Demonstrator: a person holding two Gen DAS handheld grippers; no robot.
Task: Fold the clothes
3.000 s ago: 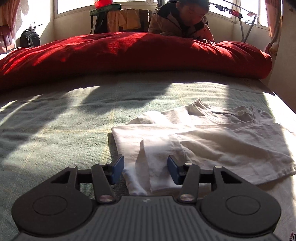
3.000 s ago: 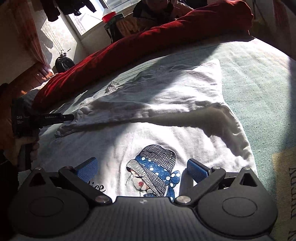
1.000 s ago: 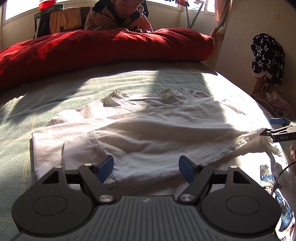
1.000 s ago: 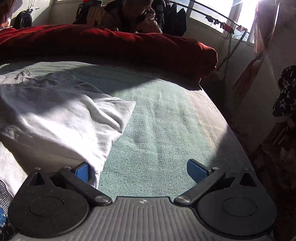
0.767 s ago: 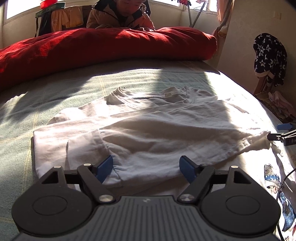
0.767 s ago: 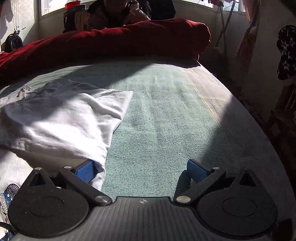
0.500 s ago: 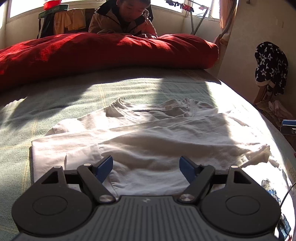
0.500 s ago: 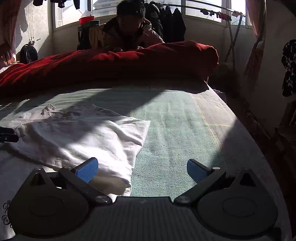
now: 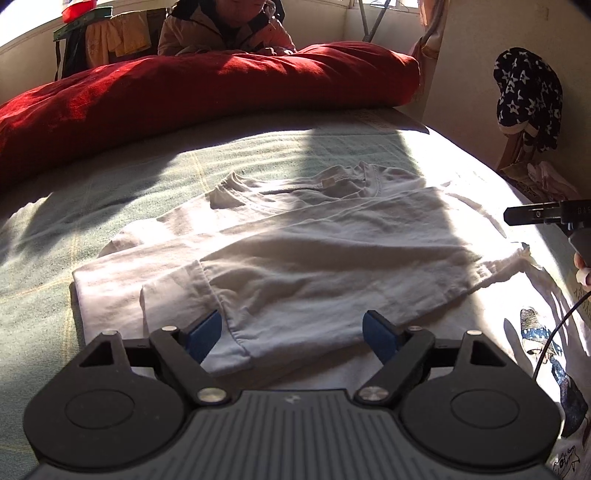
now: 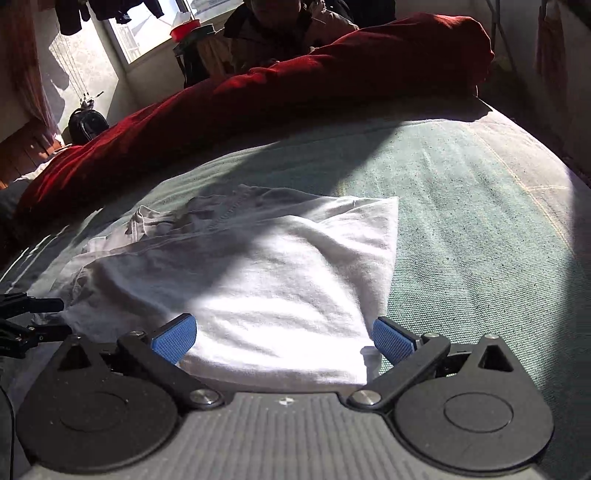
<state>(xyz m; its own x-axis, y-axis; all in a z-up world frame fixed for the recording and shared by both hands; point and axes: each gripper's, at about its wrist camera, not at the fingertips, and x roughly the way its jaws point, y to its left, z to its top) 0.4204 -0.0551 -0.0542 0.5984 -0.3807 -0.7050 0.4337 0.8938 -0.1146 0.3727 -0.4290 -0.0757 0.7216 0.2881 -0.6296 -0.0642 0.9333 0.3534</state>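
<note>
White T-shirt (image 9: 314, 258) lay part-folded on the bed (image 10: 480, 206), near the red duvet (image 9: 184, 92). Left gripper (image 9: 291, 330) had just widened, empty; right gripper (image 10: 284, 338) wide, empty. Next fold probably needed fresh hem grips.

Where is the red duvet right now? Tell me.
In both wrist views the red duvet lies bunched across the far end of the bed, beyond the white T-shirt, with a seated person behind it.

shirt print (image 9: 554, 373) cut off, right gripper (image 9: 532, 216) perhaps partly out of frame
</note>
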